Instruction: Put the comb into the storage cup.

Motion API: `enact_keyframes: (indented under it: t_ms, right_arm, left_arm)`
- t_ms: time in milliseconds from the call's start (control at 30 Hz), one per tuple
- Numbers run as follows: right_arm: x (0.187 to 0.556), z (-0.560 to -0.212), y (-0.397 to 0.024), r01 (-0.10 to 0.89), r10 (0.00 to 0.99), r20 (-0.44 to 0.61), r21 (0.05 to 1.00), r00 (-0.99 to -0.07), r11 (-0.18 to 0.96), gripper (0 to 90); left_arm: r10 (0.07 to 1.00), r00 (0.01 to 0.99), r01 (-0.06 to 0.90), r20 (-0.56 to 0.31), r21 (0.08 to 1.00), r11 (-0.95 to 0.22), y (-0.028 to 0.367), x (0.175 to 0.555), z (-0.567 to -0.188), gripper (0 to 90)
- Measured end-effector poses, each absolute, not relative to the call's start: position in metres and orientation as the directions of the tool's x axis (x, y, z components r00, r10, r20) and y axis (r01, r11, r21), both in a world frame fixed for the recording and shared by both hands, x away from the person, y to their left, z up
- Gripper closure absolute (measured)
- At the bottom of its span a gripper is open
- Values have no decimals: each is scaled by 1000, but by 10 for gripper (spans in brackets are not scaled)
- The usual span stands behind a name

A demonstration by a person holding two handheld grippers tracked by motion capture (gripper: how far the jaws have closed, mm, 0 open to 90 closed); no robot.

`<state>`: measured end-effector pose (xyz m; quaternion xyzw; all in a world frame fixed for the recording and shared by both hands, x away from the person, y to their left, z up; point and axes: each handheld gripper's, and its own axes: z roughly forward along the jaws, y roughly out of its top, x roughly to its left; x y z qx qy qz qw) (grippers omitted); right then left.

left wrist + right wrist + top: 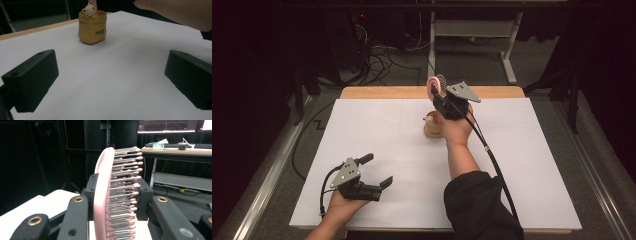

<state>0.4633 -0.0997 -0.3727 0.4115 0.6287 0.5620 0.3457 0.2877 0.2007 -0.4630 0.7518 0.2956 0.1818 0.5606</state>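
High view: right hand-held gripper (441, 91) clamps a pink hairbrush (435, 84) aloft above the yellow bear pot (432, 125) on the white surface (402, 150). Left gripper view: left hand-held gripper (110, 80) idle, jaws wide, pot ahead. Right gripper view: bristles (123, 190) sideways; best lowered handle-first, vertically, centred over the pot's mouth.

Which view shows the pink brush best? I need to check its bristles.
The right gripper view: the brush stands close up between that tool's jaws, each pink-tipped bristle distinct. The high view shows it small and far off in the right tool, above the yellow pot. The left gripper view catches a pink sliver behind the pot, too little to tell.
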Motion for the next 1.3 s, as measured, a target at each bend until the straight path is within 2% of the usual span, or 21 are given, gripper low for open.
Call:
enact_keyframes:
  t_ms: [1300]
  right_arm:
    - [462, -376, -93, 130, 905, 54, 992, -422, 1, 628]
  left_arm:
    - [645, 763, 235, -49, 950, -206, 200, 287, -463, 0]
